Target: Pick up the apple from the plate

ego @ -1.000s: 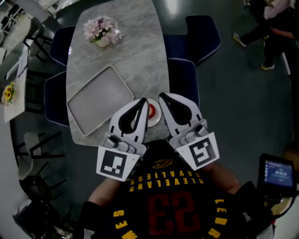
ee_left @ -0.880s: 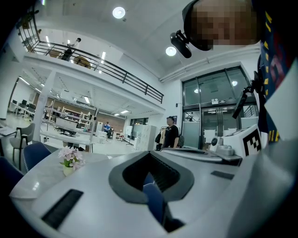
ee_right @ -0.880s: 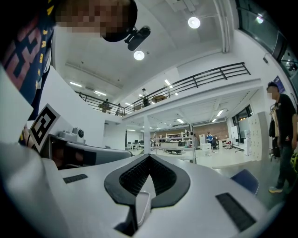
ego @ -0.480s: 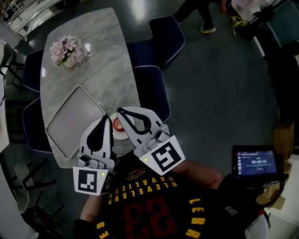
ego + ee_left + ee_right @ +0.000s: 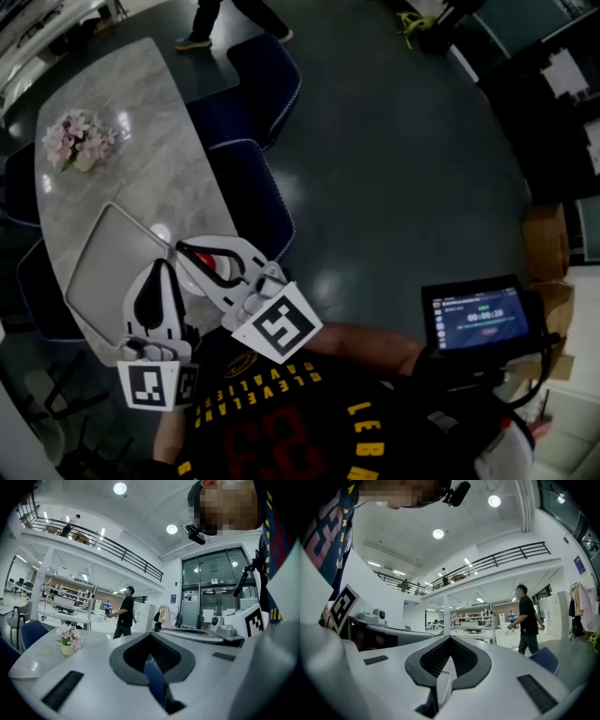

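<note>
In the head view the red apple (image 5: pixel 201 258) lies on a small white plate (image 5: pixel 228 278) at the near edge of the grey marble table (image 5: pixel 141 159). It shows through the loop of my right gripper (image 5: pixel 182 246), which hangs over it, jaws shut and empty. My left gripper (image 5: pixel 161 266) is beside it on the left, over the tray's near corner, also shut with nothing held. Both gripper views look level across the room. The apple shows in neither one.
A grey tray (image 5: pixel 98 272) lies left of the plate, and a pot of pink flowers (image 5: pixel 79 141) stands at the far end. Blue chairs (image 5: pixel 253 183) line the table's right side. A lit tablet (image 5: pixel 477 318) is at my right. A person (image 5: pixel 123 616) walks past beyond the table.
The head view has swung right, so the table has slid to the left edge of the picture. Both grippers stay shut, and the right one now lies over the apple and plate.
</note>
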